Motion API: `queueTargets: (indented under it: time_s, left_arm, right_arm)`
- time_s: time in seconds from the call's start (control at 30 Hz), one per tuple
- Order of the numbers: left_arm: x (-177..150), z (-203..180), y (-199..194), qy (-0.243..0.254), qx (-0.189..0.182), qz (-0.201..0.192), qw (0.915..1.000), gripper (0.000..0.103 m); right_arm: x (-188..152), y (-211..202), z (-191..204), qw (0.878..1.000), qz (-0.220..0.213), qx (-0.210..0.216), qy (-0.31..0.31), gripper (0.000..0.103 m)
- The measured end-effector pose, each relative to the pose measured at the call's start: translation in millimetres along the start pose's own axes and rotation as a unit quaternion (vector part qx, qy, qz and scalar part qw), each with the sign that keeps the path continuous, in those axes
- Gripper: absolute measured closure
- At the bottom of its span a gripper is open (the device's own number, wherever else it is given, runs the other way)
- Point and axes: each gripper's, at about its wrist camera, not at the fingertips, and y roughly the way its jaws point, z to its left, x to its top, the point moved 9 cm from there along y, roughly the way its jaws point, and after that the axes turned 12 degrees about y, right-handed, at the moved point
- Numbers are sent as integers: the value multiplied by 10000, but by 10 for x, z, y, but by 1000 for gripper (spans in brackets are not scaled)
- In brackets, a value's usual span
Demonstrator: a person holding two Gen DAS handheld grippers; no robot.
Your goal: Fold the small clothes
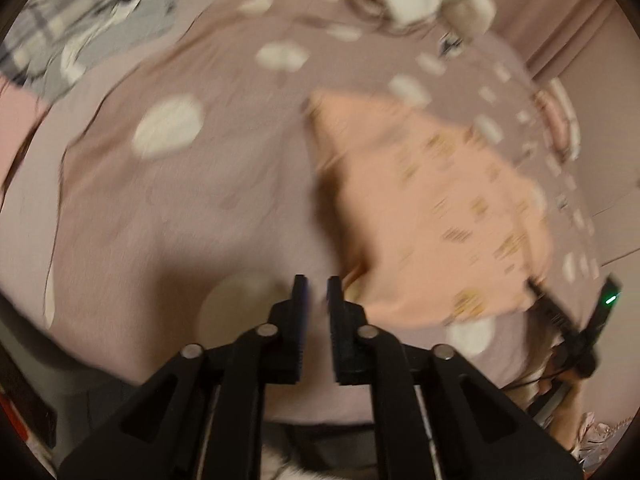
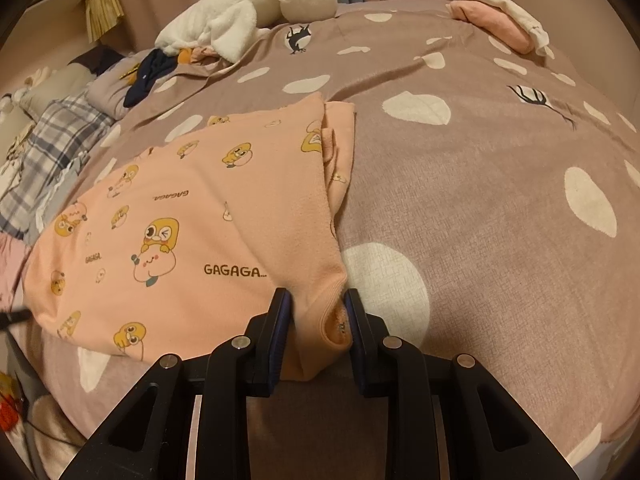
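A small peach garment [image 2: 192,216] printed with yellow cartoon figures and "GAGAGA" lies partly folded on a mauve bedspread [image 2: 480,200] with white spots. My right gripper [image 2: 318,300] straddles the garment's near cuff [image 2: 320,320], jaws apart with the cloth between them. In the blurred left wrist view the same garment [image 1: 420,208] lies to the right of my left gripper [image 1: 317,284], whose jaws stand slightly apart and empty above the bedspread [image 1: 180,200]. The right gripper's body [image 1: 576,320] shows at the garment's right edge.
A white plush blanket [image 2: 260,8] and dark clothes [image 2: 148,72] lie at the far side. A plaid cloth [image 2: 48,152] lies at the left. Folded pink and white items [image 2: 500,20] sit at the far right. Curtains hang behind the bed.
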Motion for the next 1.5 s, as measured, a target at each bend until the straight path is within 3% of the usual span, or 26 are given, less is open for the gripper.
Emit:
queueTargets:
  time_s: [0.03, 0.13, 0.23, 0.3, 0.47, 0.57, 0.63, 0.73, 0.77, 0.83, 0.93, 1.07, 1.1, 1.2, 1.4, 1.5]
  left_arm:
    - [80, -52, -12, -9, -101, -125, 9999, 69]
    - [369, -293, 30, -16, -311, -536, 9981, 40]
    - [609, -320, 208, -163, -270, -504, 9982, 38]
    - [779, -297, 375, -313, -464, -380, 9977, 38]
    - [1124, 43, 710, -992, -632, -184, 9929, 38]
    - [1164, 386, 778, -1336, -313, -168, 9904, 40]
    - [1143, 505, 760, -1524, -362, -283, 9872, 40]
    - [1097, 490, 826, -1546, -599, -155, 9860, 40]
    - [1097, 446, 841, -1521, -674, -147, 9860, 41]
    - [1115, 323, 844, -1359, -811, -184, 9872, 57]
    - [1108, 207, 941, -964, -596, 44, 9936, 69]
    - [1082, 188, 1034, -934, -629, 132, 9936, 85]
    - [1087, 194, 1036, -925, -637, 111, 9936, 94]
    - [1145, 244, 1004, -966, -421, 20, 9944, 97]
    - [1460, 204, 894, -1133, -641, -377, 9908, 98]
    - [1571, 226, 843, -1155, -575, -561, 9900, 98]
  right_arm:
    - [1, 0, -2, 10000, -8, 16, 7, 76]
    - [-5, -7, -4, 10000, -21, 22, 7, 76]
    - [-15, -13, -6, 10000, -11, 32, 0, 76]
    - [-15, -13, -12, 10000, -6, 81, -14, 76]
    - [-19, -21, -28, 9997, -12, 228, -69, 76]
    - [-15, -20, -30, 9997, 15, 209, -90, 75]
    - [-7, -7, -13, 9997, 21, 156, -171, 73]
    - [6, 22, 30, 9995, -8, 117, -284, 68]
    - [8, 25, 31, 9995, -16, 113, -283, 67]
    - [11, 27, 26, 9995, -34, 117, -286, 67]
    - [11, 26, 25, 9994, -56, 147, -300, 67]
    - [7, 27, 27, 9993, -70, 126, -349, 66]
    - [6, 27, 26, 9992, -84, 129, -369, 66]
    - [5, 26, 28, 9991, -109, 145, -395, 66]
    - [11, 29, 35, 9989, -118, 149, -430, 66]
    - [17, 34, 36, 9988, -99, 190, -447, 66]
